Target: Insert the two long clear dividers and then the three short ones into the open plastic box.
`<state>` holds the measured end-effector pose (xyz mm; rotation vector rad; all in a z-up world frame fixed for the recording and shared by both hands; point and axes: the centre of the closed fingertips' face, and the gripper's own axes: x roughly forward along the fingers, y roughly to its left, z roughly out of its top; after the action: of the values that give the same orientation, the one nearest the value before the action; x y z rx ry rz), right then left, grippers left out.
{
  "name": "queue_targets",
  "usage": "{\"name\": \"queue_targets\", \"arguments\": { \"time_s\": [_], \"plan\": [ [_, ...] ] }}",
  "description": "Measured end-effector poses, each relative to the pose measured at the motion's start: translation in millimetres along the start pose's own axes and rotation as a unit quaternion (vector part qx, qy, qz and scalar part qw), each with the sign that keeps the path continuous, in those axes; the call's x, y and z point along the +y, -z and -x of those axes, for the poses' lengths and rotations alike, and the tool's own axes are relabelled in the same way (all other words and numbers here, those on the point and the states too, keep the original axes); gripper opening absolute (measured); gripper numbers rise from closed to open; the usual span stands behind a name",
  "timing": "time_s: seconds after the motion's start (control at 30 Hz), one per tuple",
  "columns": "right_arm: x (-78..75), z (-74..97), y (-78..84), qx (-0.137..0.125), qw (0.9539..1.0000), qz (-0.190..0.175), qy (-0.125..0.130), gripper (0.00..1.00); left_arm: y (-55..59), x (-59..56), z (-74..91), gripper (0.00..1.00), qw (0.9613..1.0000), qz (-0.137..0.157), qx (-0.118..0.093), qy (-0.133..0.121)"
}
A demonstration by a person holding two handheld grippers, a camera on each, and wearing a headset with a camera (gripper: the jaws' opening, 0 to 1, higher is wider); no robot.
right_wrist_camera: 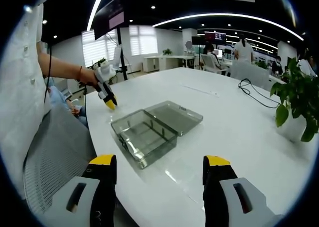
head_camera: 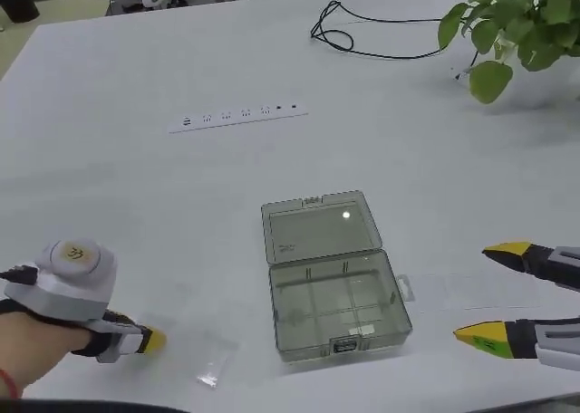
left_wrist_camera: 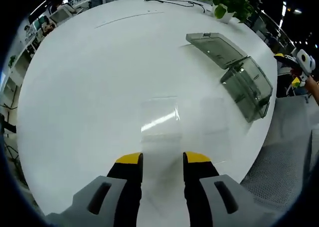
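The open smoky-clear plastic box point(head_camera: 337, 306) lies near the table's front edge, its lid point(head_camera: 319, 227) folded back flat. A few dividers stand inside it. My right gripper point(head_camera: 489, 293) hovers to the right of the box, open wide and holding nothing; faint clear dividers point(head_camera: 453, 291) lie on the table between it and the box. My left gripper point(head_camera: 152, 340) is low at the front left, open by a narrow gap. Ahead of its tips point(left_wrist_camera: 163, 160) lie flat clear divider pieces point(left_wrist_camera: 159, 120), with the box point(left_wrist_camera: 246, 85) beyond. From the right gripper point(right_wrist_camera: 159, 162), the box point(right_wrist_camera: 144, 137) sits straight ahead.
A white power strip point(head_camera: 237, 117) lies farther back on the white table. A black cable point(head_camera: 362, 33) loops at the far side beside a potted plant point(head_camera: 521, 24). The table's front edge point(head_camera: 381, 404) runs just below the box.
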<state>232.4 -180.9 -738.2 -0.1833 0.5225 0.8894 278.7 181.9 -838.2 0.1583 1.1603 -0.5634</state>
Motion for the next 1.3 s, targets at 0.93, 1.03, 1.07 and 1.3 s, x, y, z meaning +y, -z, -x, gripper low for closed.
{"name": "queue_targets", "arguments": {
  "time_s": [0.93, 1.03, 1.07, 1.3],
  "plan": [
    [27.0, -15.6, -62.3, -0.04, 0.9989, -0.006, -0.026, 0.65, -75.7, -102.5, 67.3, 0.3, 0.9615, 0.087, -0.225, 0.132],
    [36.1, -18.1, -75.5, -0.044, 0.9984, -0.007, -0.034, 0.6, -85.0, -120.7, 73.2, 0.3, 0.9553, 0.079, -0.242, 0.15],
    [38.0, -18.7, -79.3, -0.046, 0.9983, -0.008, -0.036, 0.6, -87.1, -125.0, 74.4, 0.3, 0.954, 0.077, -0.245, 0.154],
    [51.1, -24.7, -106.6, -0.062, 0.9965, -0.037, -0.042, 0.54, -104.1, -154.4, 83.6, 0.3, 0.9428, 0.065, -0.273, 0.18]
  ]
}}
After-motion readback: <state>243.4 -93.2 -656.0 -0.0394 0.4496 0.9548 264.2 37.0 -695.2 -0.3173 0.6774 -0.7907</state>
